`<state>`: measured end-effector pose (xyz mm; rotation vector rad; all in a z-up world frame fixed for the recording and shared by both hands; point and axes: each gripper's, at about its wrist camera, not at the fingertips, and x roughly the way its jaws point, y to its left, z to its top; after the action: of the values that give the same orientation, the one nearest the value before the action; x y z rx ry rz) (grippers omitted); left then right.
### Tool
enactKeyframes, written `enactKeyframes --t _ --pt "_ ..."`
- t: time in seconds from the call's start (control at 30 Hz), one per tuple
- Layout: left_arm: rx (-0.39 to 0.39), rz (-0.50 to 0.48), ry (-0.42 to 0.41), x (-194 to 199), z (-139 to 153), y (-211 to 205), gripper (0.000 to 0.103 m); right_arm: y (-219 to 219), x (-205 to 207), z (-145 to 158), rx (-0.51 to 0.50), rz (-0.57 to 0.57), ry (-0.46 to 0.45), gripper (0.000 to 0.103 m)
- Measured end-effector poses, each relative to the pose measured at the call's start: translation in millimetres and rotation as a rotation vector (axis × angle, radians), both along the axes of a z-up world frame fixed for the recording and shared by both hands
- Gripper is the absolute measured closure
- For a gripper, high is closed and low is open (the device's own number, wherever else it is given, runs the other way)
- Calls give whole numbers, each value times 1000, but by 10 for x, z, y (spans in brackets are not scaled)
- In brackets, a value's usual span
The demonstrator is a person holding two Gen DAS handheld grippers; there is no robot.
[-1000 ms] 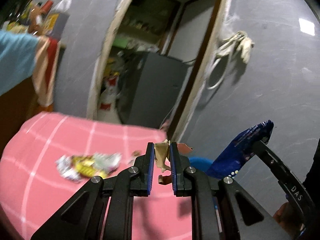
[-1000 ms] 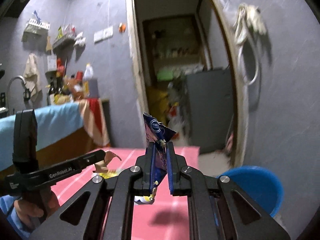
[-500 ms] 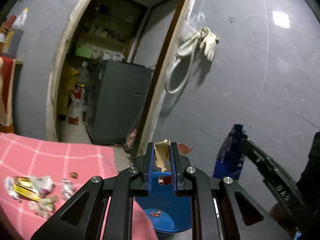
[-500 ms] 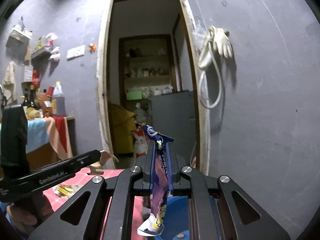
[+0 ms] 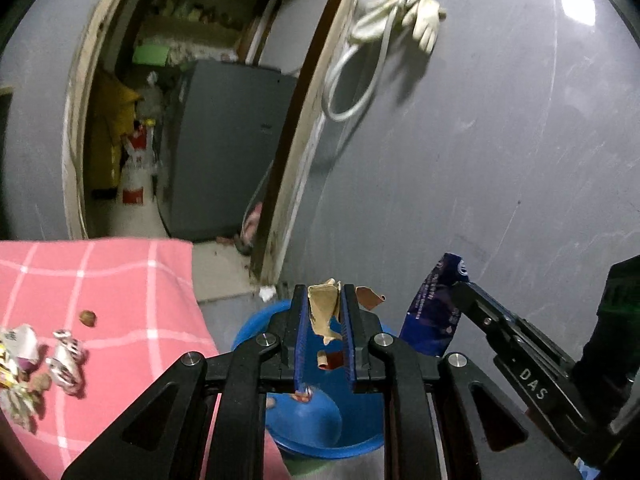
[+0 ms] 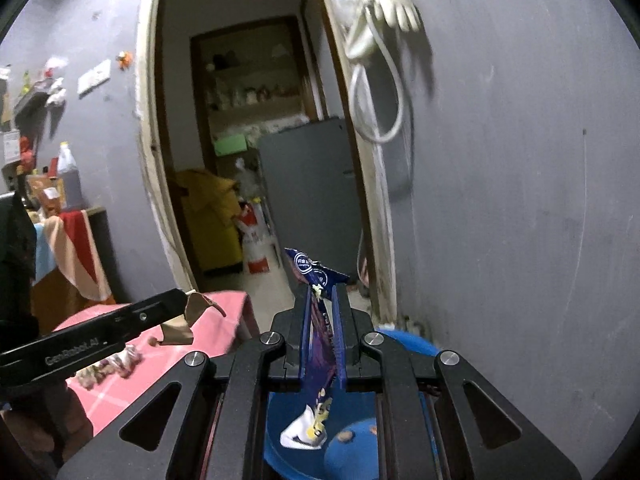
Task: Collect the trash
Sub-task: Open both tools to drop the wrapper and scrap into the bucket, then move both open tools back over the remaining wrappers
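My left gripper (image 5: 324, 300) is shut on a tan scrap of paper (image 5: 325, 312) and holds it above a blue bin (image 5: 320, 428) on the floor. It also shows in the right wrist view (image 6: 182, 308) with the scrap (image 6: 188, 320). My right gripper (image 6: 322, 300) is shut on a dark blue snack wrapper (image 6: 318, 344) that hangs down over the bin (image 6: 360, 440). In the left wrist view the wrapper (image 5: 432, 312) is at the right, beside the bin. Small bits lie inside the bin.
A table with a pink checked cloth (image 5: 120, 300) stands left of the bin, with crumpled wrappers (image 5: 40, 364) and a small nut (image 5: 87, 317) on it. A grey wall (image 5: 480, 160) with a hanging glove and hose is behind. An open doorway (image 6: 260, 140) lies ahead.
Both grippers have swung right, off the table, and now hold their trash over the blue bin. More of the bin is in view. Both stay shut on their pieces.
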<state>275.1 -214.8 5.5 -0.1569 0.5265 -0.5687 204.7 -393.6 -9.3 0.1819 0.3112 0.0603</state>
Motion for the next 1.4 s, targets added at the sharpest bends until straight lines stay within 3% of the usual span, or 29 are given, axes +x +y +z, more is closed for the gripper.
enactKeyframes --t 0.1,0.23,0.4,0.53,0.67,0.73,0.83,0.9,0.93,0.97,1.03,1.1,1.17,1.2,1.4 --pt "23 -5 44 84 -109 -53 86 -69 84 -103 22 -5 50 93" --pt "22 -3 93 148 -244 -52 71 -146 156 -223 52 -13 110 93" --pt "11 -4 140 217 -306 -55 66 -190 197 -292 70 -23 160 91" --pt "4 -2 145 193 -275 -24 59 -206 193 -276 75 -26 174 76" --pt "-5 2 134 116 -210 30 59 -208 169 -190 78 -29 155 76" --pt "-16 11 120 83 -164 92 54 -181 124 -119 74 -32 133 73" --pt "-37 46 80 4 -45 223 43 -138 9 14 63 -38 81 54" --pt "-47 69 41 -80 51 350 40 -100 -89 118 54 -43 41 50" --pt "-47 80 29 -111 95 397 36 -81 -119 161 50 -45 29 44" --pt "-49 92 16 -140 139 453 33 -60 -158 208 47 -47 15 31" --pt "-62 120 -18 -229 232 602 24 -15 -239 296 47 -49 -19 21" --pt "-86 145 -56 -331 331 765 17 44 -316 381 41 -45 -53 18" --pt "-98 174 -90 -417 425 889 7 125 -372 461 28 -39 -74 3" --pt "-100 192 -114 -481 473 965 3 170 -417 503 26 -33 -91 0" --pt "-72 260 -212 -783 644 1300 2 402 -620 650 13 -7 -166 0"
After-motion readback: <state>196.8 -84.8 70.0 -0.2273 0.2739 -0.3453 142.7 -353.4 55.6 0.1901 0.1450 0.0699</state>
